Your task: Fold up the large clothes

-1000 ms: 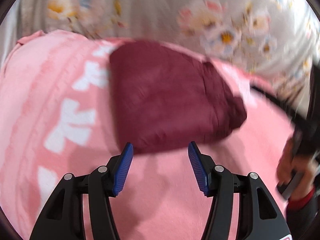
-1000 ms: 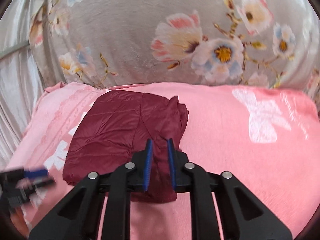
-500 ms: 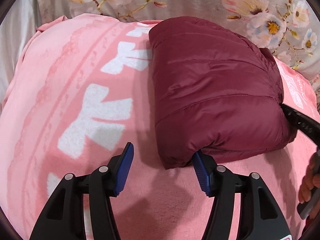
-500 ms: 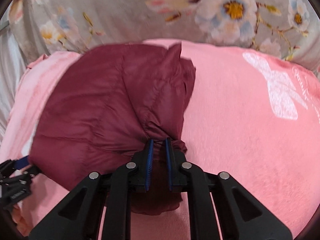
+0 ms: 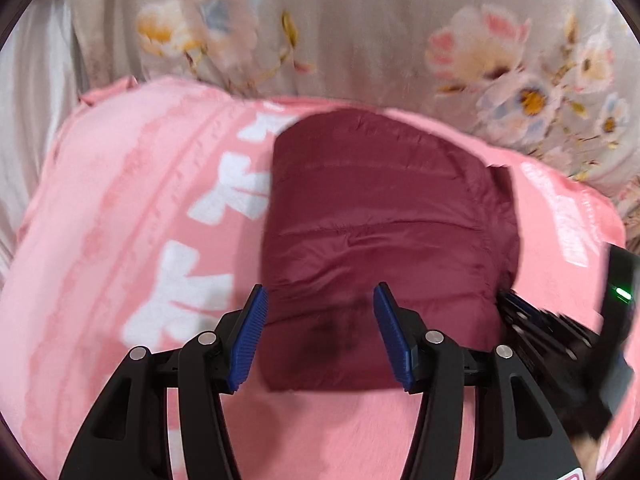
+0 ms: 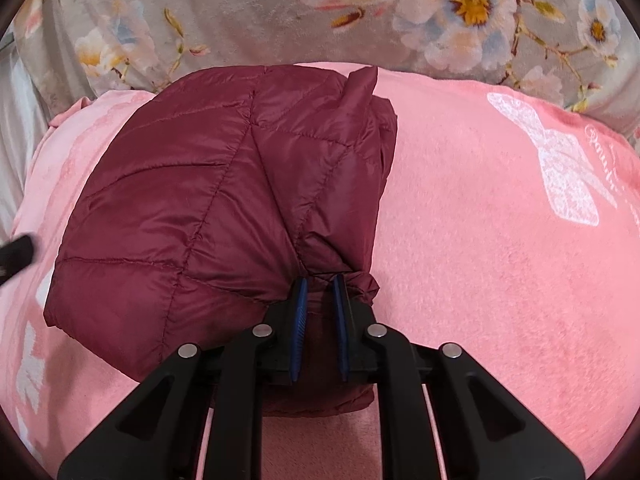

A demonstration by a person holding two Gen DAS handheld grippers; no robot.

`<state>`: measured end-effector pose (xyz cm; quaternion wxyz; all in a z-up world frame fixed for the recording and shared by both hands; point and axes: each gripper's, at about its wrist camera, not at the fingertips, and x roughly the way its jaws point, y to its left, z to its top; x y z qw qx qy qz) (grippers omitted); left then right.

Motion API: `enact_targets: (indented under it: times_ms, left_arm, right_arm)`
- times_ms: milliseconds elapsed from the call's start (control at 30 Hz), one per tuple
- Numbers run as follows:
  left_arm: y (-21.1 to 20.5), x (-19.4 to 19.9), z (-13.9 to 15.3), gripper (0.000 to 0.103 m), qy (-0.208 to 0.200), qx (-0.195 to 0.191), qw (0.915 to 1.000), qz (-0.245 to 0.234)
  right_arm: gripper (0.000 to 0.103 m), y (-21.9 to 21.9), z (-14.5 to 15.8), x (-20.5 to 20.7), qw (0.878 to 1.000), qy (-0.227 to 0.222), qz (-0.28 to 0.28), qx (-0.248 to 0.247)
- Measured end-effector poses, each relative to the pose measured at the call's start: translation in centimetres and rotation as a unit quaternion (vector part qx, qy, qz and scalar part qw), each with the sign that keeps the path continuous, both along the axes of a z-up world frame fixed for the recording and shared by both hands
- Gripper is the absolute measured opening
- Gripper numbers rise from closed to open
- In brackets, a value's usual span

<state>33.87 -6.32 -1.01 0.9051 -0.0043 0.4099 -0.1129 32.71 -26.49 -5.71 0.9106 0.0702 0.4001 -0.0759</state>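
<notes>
1. The maroon quilted jacket (image 6: 192, 208) is lying on the pink blanket (image 6: 500, 280), already folded down into a thick, compact bundle, with the grey floral cover (image 6: 240, 12) rising behind it.
2. The right gripper (image 6: 320, 304) is pinching a bunched corner of the jacket at the near right edge, its blue pads nearly pressed together with fabric caught between them.
3. The left gripper (image 5: 318, 336) is standing spread wide, its jaws straddling the near edge of the bundle and grasping nothing; whether the pads are touching the cloth, I cannot tell, as that view is blurring.
4. As I am judging it, the folding is looking nearly finished: the sleeves and body are tucked in and only one flap is poking up at the far edge. What is remaining is probably squaring the bundle, smoothing that flap and letting go.
5. No brand or label is showing on the jacket. The blanket is carrying white bow prints and a line of cursive script (image 6: 608, 148) near its right edge, too small and curved for me to read.
</notes>
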Motion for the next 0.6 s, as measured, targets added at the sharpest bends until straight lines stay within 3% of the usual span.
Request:
enact_targets:
  times_ms: [67,400,600]
  left_arm:
    - [-0.8,1.2,-1.8,0.052,0.021,-0.003,0.9997,0.009]
    - [-2.3,0.8,-4.6,0.053,-0.033,0.032,0.9988,0.019]
    - [-3.3,0.5,-5.2,0.053,-0.056,0.059,0.9964,0.023]
  right_arm:
    - [0.012,-0.4,-0.5,-0.2,1.0,-0.006,-0.003,0.013]
    - [0.012,-0.9,-1.2,-0.8,0.999,-0.031,-0.009,0.039]
    - [0.012,-0.2,-0.9,-0.7,1.0,-0.029,-0.011,0.006]
